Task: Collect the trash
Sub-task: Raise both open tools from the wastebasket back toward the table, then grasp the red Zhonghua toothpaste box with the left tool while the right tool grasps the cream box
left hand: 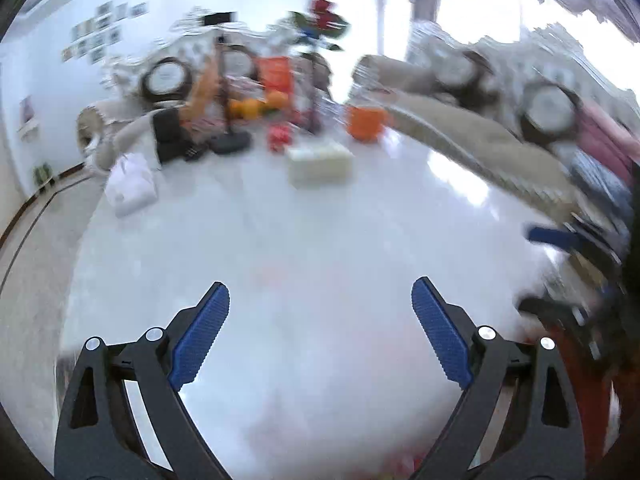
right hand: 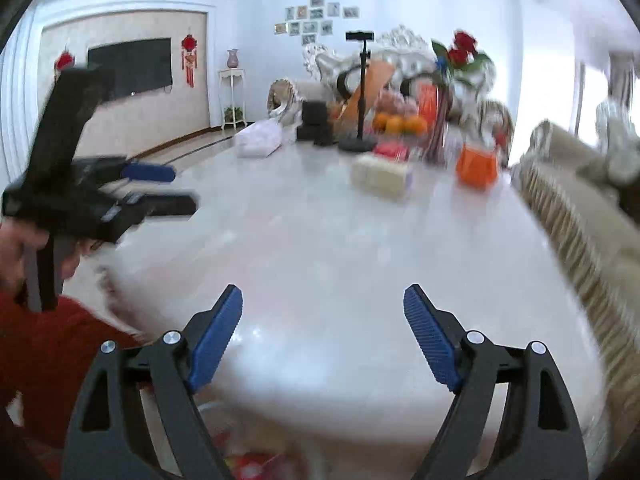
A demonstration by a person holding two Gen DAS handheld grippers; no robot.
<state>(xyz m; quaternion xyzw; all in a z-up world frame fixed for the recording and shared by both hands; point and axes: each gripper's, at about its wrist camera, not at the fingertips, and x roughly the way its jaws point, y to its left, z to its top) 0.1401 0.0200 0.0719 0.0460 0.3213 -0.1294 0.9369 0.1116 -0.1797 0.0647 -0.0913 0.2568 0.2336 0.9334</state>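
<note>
Over a long white table (right hand: 328, 240), living room: both views blurred by motion.
Writing: none legible on any package, on the red hanging ornaments (right hand: 189, 58) or on the wall photos (right hand: 316, 20).
Left gripper (left hand: 320, 300): blue-padded jaws spread wide, nothing between them.
Right gripper (right hand: 323, 304): jaws likewise apart and empty, angled down over the tabletop.
Trash: red-and-white wrappers in a clear bag (right hand: 248, 458), smeared, at the bottom edge of the right wrist view, below and just left of the right gripper.
Far end of table: cream box (right hand: 382, 176), orange container (right hand: 478, 168), oranges (right hand: 400, 124), white bag (right hand: 258, 140).
Left edge: red sleeve (right hand: 48, 352).
</note>
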